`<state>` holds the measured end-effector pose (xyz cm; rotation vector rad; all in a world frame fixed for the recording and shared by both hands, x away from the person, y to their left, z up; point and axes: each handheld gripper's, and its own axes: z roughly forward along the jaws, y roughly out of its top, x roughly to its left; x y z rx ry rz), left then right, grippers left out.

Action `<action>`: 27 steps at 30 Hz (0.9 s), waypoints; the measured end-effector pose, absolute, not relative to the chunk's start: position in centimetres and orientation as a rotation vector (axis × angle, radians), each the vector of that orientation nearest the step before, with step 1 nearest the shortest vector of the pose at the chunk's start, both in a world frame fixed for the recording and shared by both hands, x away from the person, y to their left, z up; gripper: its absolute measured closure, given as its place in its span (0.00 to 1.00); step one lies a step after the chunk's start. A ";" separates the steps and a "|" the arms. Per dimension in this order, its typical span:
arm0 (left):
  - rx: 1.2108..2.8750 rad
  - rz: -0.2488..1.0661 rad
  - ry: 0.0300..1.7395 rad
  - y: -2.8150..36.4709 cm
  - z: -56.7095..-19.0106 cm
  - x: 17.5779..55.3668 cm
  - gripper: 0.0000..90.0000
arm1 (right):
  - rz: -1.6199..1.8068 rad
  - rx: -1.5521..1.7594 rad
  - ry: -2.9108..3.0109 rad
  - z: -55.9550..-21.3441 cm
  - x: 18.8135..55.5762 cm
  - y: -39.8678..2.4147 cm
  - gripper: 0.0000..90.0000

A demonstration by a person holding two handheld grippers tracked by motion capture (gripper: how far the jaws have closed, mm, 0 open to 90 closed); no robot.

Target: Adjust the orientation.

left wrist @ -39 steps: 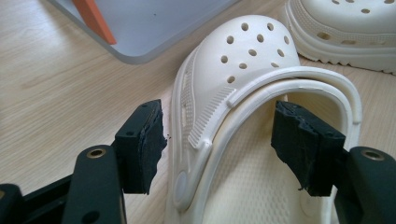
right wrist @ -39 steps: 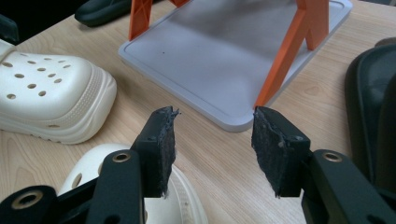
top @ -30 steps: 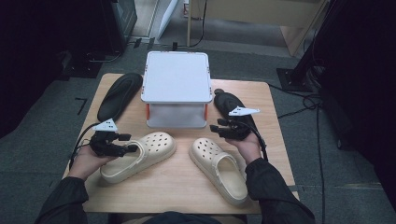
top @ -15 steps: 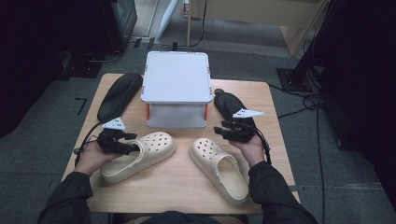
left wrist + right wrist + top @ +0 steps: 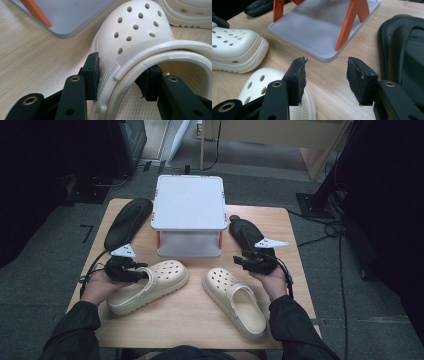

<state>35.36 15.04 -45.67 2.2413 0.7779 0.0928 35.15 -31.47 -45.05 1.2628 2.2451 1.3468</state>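
On the far left of the wooden tabletop [image 5: 195, 320] lies a black foam clog [image 5: 127, 222], just beside the white shelf stand with orange legs [image 5: 189, 215] at the back centre. My left gripper [image 5: 140, 273] sits over the side wall of the left cream perforated foam clog [image 5: 150, 285]. Its jaws have just been closing, and in the left gripper view one pad is outside the wall and the other inside the foot opening, both pressing on it. That clog's long axis runs diagonally, toe up toward the stand and heel down toward my left hand [image 5: 100, 287], so any lift goes from the rear side. The right cream perforated foam clog [image 5: 235, 302] lies close beside my right gripper [image 5: 240, 261], which hovers half spread with nothing between its pads. A second black clog [image 5: 245, 232] lies just behind it.
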 end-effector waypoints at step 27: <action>2.155 0.282 0.861 13.8 -42.7 35.9 0.85 | 1.329 1.248 2.257 -45.2 35.2 -31.1 0.55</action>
